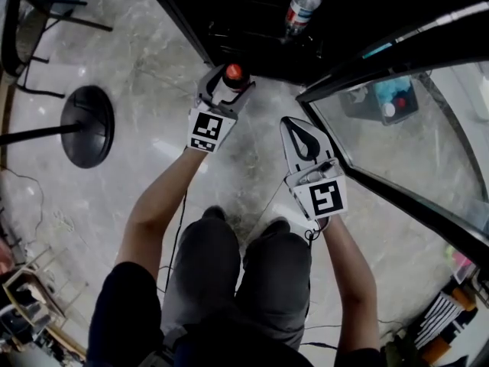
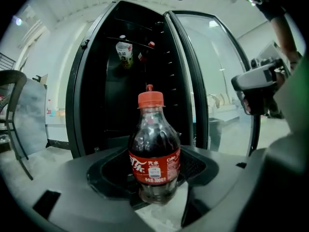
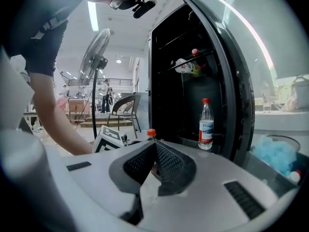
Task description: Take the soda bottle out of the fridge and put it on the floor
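Currently clamped between the fingers (image 2: 203,166) of the left gripper (image 2: 154,178): soda bottle (image 2: 154,153), gripped low on the body at label height. Long axis vertical, cap (image 2: 150,99) pointing straight up, base pointing down at the floor (image 1: 153,67). Positioned outside the fridge (image 2: 96,81), just in front of its open compartment. Cannot tell whether the base touches the floor.

Bottle body: clear plastic, rounded shoulder, narrow neck, filled with dark liquid. Label: red band with white print, wrapped round the middle. Cap: orange-red, cylindrical, ribbed at the edge. From the head view, only the cap end visible, facing the camera.

Left gripper fingers: dark, with grid-textured inner faces, set apart by the width of the bottle and pressed against both its sides.

Right gripper (image 1: 295,124): fingers closed tip to tip, nothing between them, same grid texture on the inner faces; located beside the left gripper, near the lower edge of the glass door (image 1: 412,128).

Fridge: black frame, dark interior, curved glass door swung open. On its lower shelf: water bottle (image 3: 206,124), clear, upright, red cap.

Floor: pale grey, glossy, marbled.
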A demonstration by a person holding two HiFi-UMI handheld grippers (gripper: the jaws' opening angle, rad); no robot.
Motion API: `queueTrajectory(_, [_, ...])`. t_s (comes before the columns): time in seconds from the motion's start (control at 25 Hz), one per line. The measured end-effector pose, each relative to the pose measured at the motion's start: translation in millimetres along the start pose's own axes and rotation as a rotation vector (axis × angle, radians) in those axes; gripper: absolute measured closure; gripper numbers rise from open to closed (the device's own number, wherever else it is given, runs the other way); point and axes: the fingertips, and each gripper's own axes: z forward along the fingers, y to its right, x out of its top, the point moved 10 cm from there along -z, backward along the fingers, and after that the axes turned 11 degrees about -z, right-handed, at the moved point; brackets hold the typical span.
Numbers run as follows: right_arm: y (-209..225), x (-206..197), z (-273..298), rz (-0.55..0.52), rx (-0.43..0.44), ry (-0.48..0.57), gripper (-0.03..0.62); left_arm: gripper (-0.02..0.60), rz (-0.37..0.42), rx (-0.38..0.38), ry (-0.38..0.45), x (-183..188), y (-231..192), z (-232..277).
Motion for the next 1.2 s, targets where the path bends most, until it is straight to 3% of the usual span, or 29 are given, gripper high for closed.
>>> queueTrajectory(0.4, [-9,-62,18,-0.007,0.002,-0.018,0.576,0.268,-0.043,0.003,-0.035,-74,2,-9])
queueTrajectory(1.2, [-21,-139,34,0.010,-0.018,-0.056,0.576,0.268,-0.051,0.032,-0.112,-166,-5,-8])
